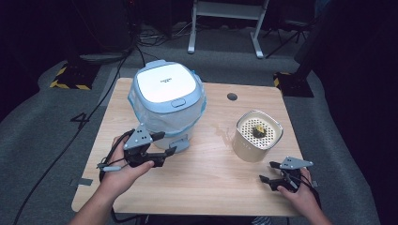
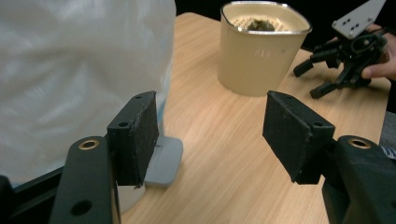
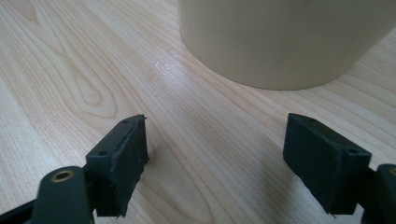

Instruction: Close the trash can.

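Overhead, the whole wooden desk (image 1: 197, 187) is taken in by the high view: a blue-and-white bin (image 1: 166, 101) lined with a clear plastic bag stands at the back left, its lid closed, and a beige container (image 1: 257, 136) with a perforated insert and a dark lump inside stands to the right, well apart from it. The grey pedal (image 2: 163, 161) at the foot of the bin is shown closely in the left gripper view, just beside the near pad, along with the bag's white folds. The container's smooth lower wall and the bare wood grain in front of it are given by the right gripper view. The left tongs (image 1: 157, 152) are held spread just in front of the bin, with nothing pinched between them. The right tongs (image 1: 273, 176) are also spread and empty, low over the desk near the container, without touching it.
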